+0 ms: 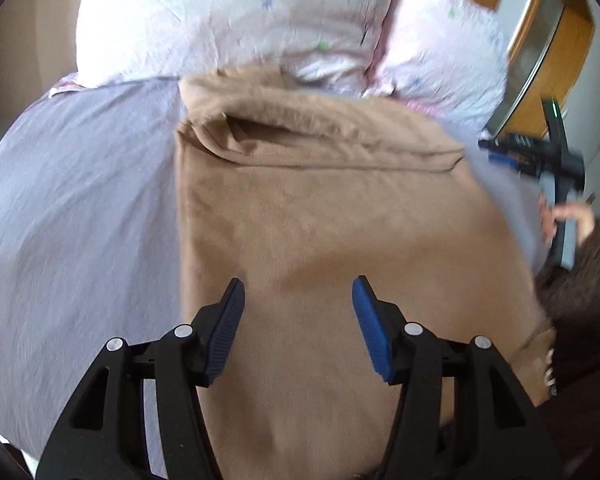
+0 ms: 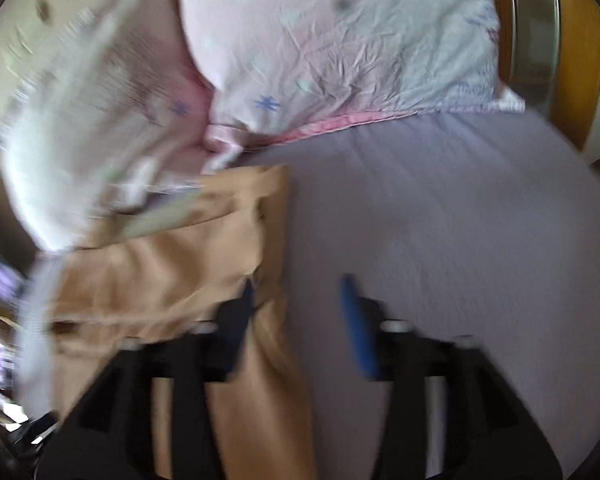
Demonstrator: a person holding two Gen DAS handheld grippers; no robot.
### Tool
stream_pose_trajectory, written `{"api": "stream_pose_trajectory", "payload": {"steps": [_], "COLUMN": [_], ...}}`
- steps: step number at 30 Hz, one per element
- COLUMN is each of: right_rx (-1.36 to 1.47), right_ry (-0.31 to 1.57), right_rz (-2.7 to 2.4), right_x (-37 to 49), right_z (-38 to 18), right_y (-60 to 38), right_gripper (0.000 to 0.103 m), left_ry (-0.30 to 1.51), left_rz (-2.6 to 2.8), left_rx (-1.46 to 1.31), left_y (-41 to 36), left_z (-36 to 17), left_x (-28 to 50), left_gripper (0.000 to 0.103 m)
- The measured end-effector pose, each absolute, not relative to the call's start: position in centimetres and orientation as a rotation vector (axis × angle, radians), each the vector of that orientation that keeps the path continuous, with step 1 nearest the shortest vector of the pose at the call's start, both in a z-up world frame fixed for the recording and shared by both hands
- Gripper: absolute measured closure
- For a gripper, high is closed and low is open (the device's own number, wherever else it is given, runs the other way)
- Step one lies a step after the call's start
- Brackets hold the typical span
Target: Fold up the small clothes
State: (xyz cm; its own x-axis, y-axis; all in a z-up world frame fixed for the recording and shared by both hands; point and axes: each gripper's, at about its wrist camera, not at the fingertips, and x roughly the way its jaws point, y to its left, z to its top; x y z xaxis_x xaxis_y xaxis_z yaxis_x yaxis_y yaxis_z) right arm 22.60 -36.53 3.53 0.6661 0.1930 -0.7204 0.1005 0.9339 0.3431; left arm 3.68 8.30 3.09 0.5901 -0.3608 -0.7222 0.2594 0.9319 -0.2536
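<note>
A tan garment (image 1: 332, 220) lies on the lilac bedsheet (image 1: 80, 208), its far end folded over into a thick band. My left gripper (image 1: 298, 292) is open and empty above the garment's near half. The right gripper (image 1: 540, 160) shows at the far right of the left wrist view, held in a hand. In the blurred right wrist view my right gripper (image 2: 300, 292) is open and empty over the right edge of the garment (image 2: 172, 264), its left finger over the cloth and its right finger over the sheet (image 2: 440, 232).
Two pale pink patterned pillows (image 1: 236, 20) lie at the head of the bed, touching the garment's far end. A wooden frame with a glass panel (image 1: 540, 40) stands at the right. The person's dark sleeve (image 1: 580, 288) is at the right edge.
</note>
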Motion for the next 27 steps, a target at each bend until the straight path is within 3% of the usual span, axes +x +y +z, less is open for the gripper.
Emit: {"api": "stream_pose_trajectory", "payload": {"steps": [1,3,5,11,16,21,22,25,26,27], "right_rx": [0.406,0.446,0.474,0.532,0.543,0.598,0.604,0.626,0.613,0.593], "right_ry": [0.818,0.784,0.778,0.905,1.046,1.038,1.039,1.044,1.041,1.034], "right_rz": [0.118,0.285,0.438,0.641,0.566,0.646,0.656,0.723,0.756,0.776], "right_x": [20.8,16.3,11.8,0.5,0.0,1.6,1.8,1.9,1.5,1.3], "right_z": [3.9,4.0,3.5,-1.8,-6.6,-8.3,-8.5,-8.9,-8.8,-8.5], "right_y": [-36.9,-37.2,-38.0,-40.3,-41.0,-39.9,-39.8,-39.4,-39.1,-38.9], "right_gripper": [0.036,0.025,0.023,0.018,0.019,0.02,0.023,0.063,0.086,0.094], "left_ry": [0.856,0.832,0.801,0.833,0.894,0.93,0.929,0.942,0.951,0.959], "left_rz": [-0.375,-0.411,-0.444,-0.526,-0.533,-0.512,-0.515,-0.55,-0.584,-0.608], "left_rx": [-0.137,-0.183,-0.239,-0.381,-0.427,-0.489,-0.509,-0.617,-0.681,-0.723], "left_y": [8.6,10.4,12.0,15.1,15.2,15.5,15.6,15.8,16.0,16.2], "left_z": [3.3,3.7,3.7,0.6,-2.7,-4.8,-5.0,-5.7,-6.1,-6.3], "left_x": [3.1,0.4,-2.1,-7.6,-8.0,-6.7,-6.2,-5.0,-4.7,-4.5], "left_gripper": [0.04,0.021,0.013,0.012,0.013,0.016,0.019,0.04,0.058,0.076]}}
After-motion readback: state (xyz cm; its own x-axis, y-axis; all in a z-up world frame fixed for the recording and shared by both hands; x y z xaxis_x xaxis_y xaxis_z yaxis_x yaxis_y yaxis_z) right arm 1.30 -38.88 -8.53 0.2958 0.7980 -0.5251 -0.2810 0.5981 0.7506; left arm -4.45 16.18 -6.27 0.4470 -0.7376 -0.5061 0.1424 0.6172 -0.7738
